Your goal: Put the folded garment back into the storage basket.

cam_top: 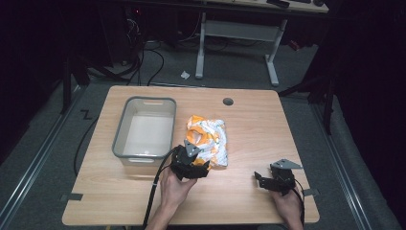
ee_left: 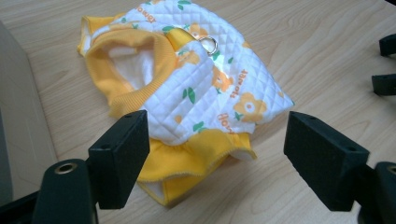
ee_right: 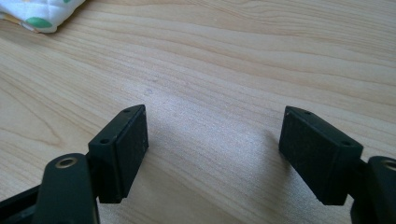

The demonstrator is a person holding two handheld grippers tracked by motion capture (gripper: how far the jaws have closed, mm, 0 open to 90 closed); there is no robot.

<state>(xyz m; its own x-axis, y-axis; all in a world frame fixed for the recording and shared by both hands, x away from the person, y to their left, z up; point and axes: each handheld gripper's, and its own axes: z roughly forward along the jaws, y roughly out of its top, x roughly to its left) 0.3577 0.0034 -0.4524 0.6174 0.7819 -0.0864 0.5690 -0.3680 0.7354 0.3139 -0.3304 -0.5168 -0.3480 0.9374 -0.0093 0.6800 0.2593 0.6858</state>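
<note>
Left gripper (ee_left: pixel 217 154) jaws apart over quilted yellow-and-white floral garment (ee_left: pixel 187 93), frame centre — nothing clamped; right gripper (ee_right: pixel 212 154) apart above bare wooden table (ee_right: pixel 233 60).

Place: lab or workshop recording bay.
Signs: bare wooden surface (cam_top: pixel 249 124), loose cables (cam_top: pixel 143 57) on grey floor, dark surroundings, second desk (cam_top: pixel 239 28) at frame top.

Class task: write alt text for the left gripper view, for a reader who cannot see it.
A small quilted garment, white with orange flowers and yellow ribbed trim, lies on a wooden table, a metal ring on its back. The left gripper has its black jaws open above the garment's near hem, not pressing it.
</note>
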